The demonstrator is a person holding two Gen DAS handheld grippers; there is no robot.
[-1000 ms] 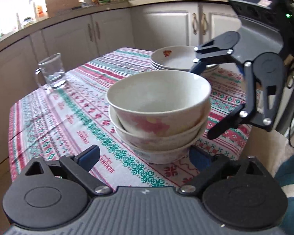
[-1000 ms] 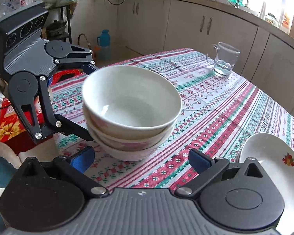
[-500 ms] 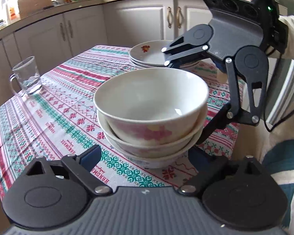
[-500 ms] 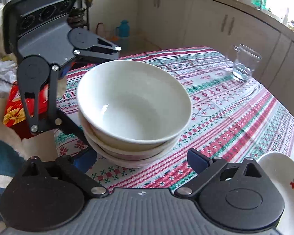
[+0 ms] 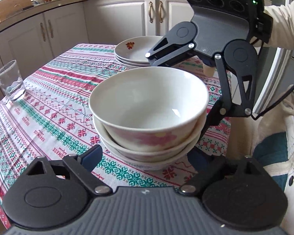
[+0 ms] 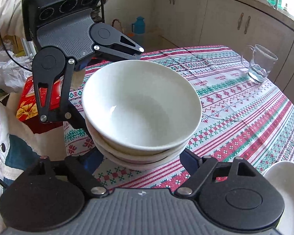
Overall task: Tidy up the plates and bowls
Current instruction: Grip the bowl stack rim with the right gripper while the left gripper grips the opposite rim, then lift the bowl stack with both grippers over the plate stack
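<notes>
The stack of bowls point(image 5: 149, 115) consists of three nested white bowls with a pink floral pattern on the outer walls. It stands on the patterned tablecloth point(image 5: 49, 105) near the near right corner of the surface, as seen from the left wrist view. The top bowl sits slightly tilted within the one below it.

The left gripper point(image 5: 145, 156) is positioned at the near side of the stack, fingers spread wide, one blue pad point(image 5: 92, 155) to the left of the lowest bowl and the other partly hidden behind its right side. Contact between the pads and the bowl wall cannot be confirmed. In the right wrist view the left gripper point(image 6: 107, 90) appears at the far left of the stack, its fingers passing either side of the bowls.

The right gripper point(image 6: 143, 160) faces the stack of bowls point(image 6: 141, 107) from the opposite side, fingers likewise spread, with the lowest bowl between them. From the left wrist view the right gripper point(image 5: 178, 96) brackets the far right of the stack; its lower finger runs beneath the bowl rims.

The stack of plates point(image 5: 135, 52), white with a small flower motif, lies on the far side of the surface, just behind the bowls. A glass mug point(image 5: 8, 85) stands well apart at the left edge. Cream cabinets point(image 5: 115, 23) line the far wall.
</notes>
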